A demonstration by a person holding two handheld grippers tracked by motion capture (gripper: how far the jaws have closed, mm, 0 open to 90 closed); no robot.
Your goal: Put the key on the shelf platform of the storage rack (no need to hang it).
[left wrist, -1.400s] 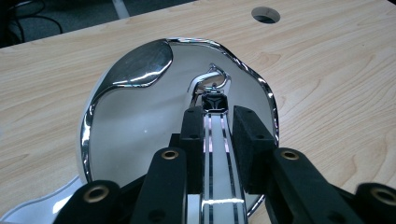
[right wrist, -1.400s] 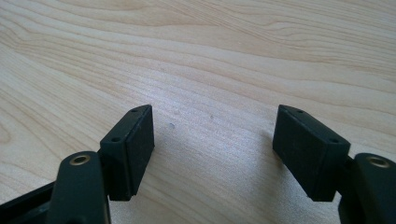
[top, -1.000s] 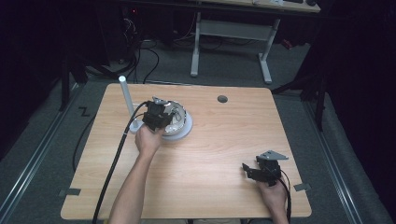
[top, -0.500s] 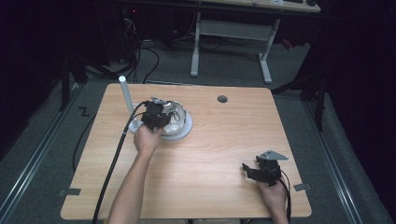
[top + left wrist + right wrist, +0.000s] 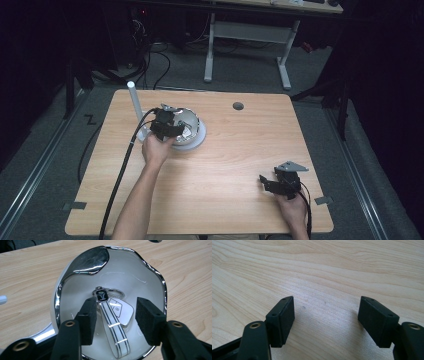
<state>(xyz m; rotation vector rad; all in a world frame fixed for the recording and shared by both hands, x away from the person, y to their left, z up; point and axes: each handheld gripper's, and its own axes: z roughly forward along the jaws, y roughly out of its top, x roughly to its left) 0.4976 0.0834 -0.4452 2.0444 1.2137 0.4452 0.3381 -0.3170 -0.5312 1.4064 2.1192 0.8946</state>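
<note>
White key fob (image 5: 117, 322) in chrome-rimmed dish (image 5: 58, 297), betw. spread L gripper (image 5: 115, 315) jaws

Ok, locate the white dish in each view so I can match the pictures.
High view: the dish sits left of the table's centre, partly under the left gripper.
Left gripper view: it spreads across the middle, chrome rim around a key fob that lies between the open jaws.
Right gripper view: bare wooden table ahead of the right gripper.
Shared landmark: the table's wood grain.
</note>
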